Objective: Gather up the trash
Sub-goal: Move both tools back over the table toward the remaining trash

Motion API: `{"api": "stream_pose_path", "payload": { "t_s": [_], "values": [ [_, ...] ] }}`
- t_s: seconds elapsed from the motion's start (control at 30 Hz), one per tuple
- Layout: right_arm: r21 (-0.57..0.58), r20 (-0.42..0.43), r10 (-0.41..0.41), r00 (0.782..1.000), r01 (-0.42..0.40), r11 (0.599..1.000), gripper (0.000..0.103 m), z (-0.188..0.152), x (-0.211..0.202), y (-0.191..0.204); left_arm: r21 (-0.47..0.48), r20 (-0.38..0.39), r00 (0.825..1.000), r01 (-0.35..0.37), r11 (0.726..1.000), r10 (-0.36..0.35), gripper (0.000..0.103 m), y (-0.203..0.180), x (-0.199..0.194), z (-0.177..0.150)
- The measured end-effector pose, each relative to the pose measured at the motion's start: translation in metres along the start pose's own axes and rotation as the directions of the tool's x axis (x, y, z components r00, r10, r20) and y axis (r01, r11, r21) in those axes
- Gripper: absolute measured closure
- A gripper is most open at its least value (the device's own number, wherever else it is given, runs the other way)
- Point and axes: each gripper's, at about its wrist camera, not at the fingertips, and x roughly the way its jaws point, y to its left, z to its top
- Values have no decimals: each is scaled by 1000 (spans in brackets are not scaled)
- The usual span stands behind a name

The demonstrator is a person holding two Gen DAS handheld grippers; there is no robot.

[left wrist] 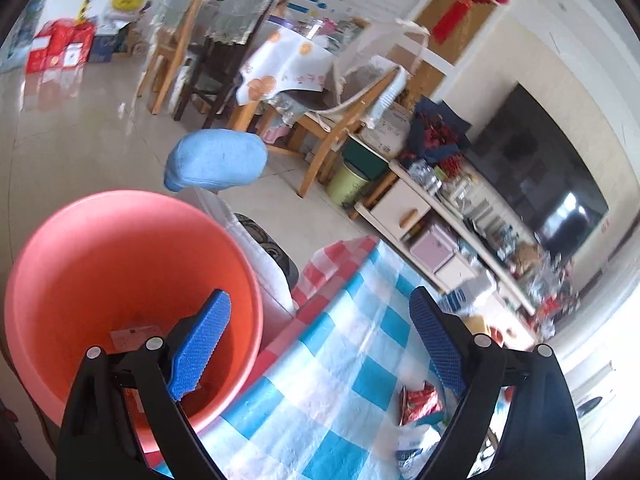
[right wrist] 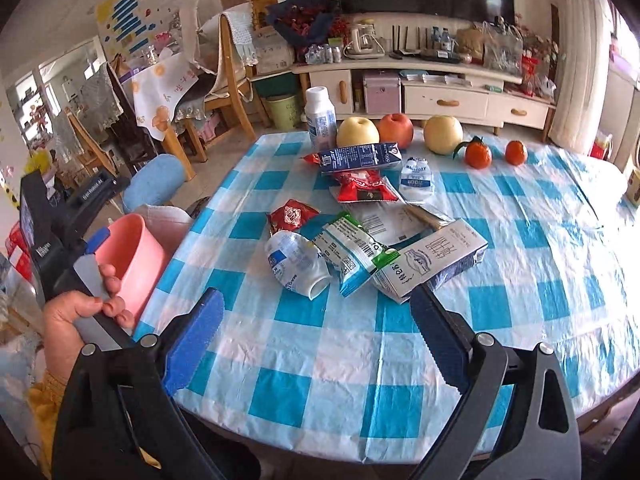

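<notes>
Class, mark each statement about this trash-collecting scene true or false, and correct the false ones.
1. Both grippers, left and right, are open and hold nothing. True.
2. The fruit lies in the pink bucket. False: it stands in a row at the far edge of the table.
3. The tablecloth is blue and white checked. True.
4. The white bottle lies flat. False: it stands upright.
5. The wrappers are all binned. False: a pile lies on the table.

Three round apples or pears, two oranges, one pink bucket.
</notes>
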Motion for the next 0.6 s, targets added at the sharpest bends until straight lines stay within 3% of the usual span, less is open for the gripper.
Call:
{"api": "stream_pose_path", "payload": {
  "t_s": [0.2,0.3,0.5,0.6],
  "values": [
    [40,24,-6,1000,5,999,8,11,-12,-11,201,10,1000,6,980,-8,13,-35,1,-12],
    [88,28,16,999,-18,996,8,18,-18,-18,255,10,1000,8,967,-11,13,-45,0,-15],
    [73,59,35,998,-39,997,8,30,-35,-13,169,-30,997,73,983,-69,13,-43,6,-15],
    [54,80,28,996,-32,998,7,34,-42,-10,169,-42,997,77,983,-71,13,-46,9,-18]
  ]
}}
